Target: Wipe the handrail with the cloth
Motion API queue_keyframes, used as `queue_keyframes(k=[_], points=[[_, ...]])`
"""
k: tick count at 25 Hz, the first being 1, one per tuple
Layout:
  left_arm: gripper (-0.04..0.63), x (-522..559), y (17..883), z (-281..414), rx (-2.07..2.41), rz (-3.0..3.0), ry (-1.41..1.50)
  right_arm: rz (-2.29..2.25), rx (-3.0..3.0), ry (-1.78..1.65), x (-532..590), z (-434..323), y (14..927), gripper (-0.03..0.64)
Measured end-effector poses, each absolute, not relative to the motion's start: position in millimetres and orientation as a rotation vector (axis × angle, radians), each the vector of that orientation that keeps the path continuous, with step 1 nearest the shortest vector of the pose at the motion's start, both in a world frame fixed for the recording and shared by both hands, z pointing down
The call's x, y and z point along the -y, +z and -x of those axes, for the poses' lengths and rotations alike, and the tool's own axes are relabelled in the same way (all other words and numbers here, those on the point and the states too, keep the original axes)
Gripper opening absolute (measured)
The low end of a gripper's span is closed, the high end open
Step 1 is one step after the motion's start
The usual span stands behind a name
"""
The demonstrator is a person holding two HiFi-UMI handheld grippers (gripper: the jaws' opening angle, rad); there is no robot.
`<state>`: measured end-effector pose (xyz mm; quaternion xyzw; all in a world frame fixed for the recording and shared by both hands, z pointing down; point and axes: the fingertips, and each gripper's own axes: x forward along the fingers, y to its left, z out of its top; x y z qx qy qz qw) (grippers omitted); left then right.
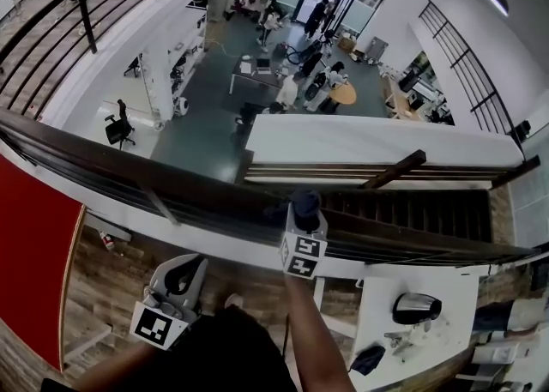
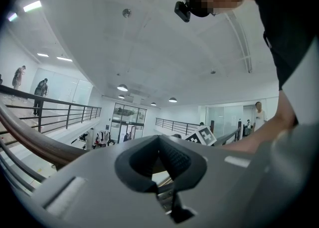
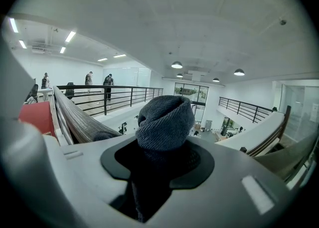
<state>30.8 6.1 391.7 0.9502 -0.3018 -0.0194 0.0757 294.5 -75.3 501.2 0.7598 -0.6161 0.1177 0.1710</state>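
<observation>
- Dark wood handrail [image 1: 129, 167] crosses my head view. The right gripper [image 1: 305, 213] reaches out so the cloth [image 1: 305, 202] appears to rest on the rail's top, ready to wipe. The left gripper [image 1: 182, 277] hangs low by the person's torso, well apart from the rail.
- Left gripper view: the jaws are pressed together on nothing and tilted toward the ceiling; I judge it idle.
- Right gripper view: the jaws pinch the grey knitted cloth [image 3: 164, 122]. A wad bulges past the tips, so fabric rather than plastic meets the handrail [image 3: 75, 119].
</observation>
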Motion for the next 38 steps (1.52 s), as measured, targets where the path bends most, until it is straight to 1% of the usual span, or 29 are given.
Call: queue_keyframes(k=[19,26,32,38], points=[[0.0,-26.5,392.1,-69.4,0.894,-2.861,-0.029,-2.22,1.73,0.357,38.9,-350.9,503.6,0.153],[0.0,-40.7,393.2,-83.4,0.911,-2.858,-0.012,-2.228,1.817,0.348,32.7,-357.4,497.9,0.155],[0.0,-53.7,399.3,-76.1,1.015,-2.838,0.013,-2.19,2.038,0.267,29.4,-320.3,479.3,0.153],[0.0,-45.6,404.8,-57.6,1.119,-2.794,0.017,-2.017,2.283,0.184,44.9,-235.3,461.7,0.153]])
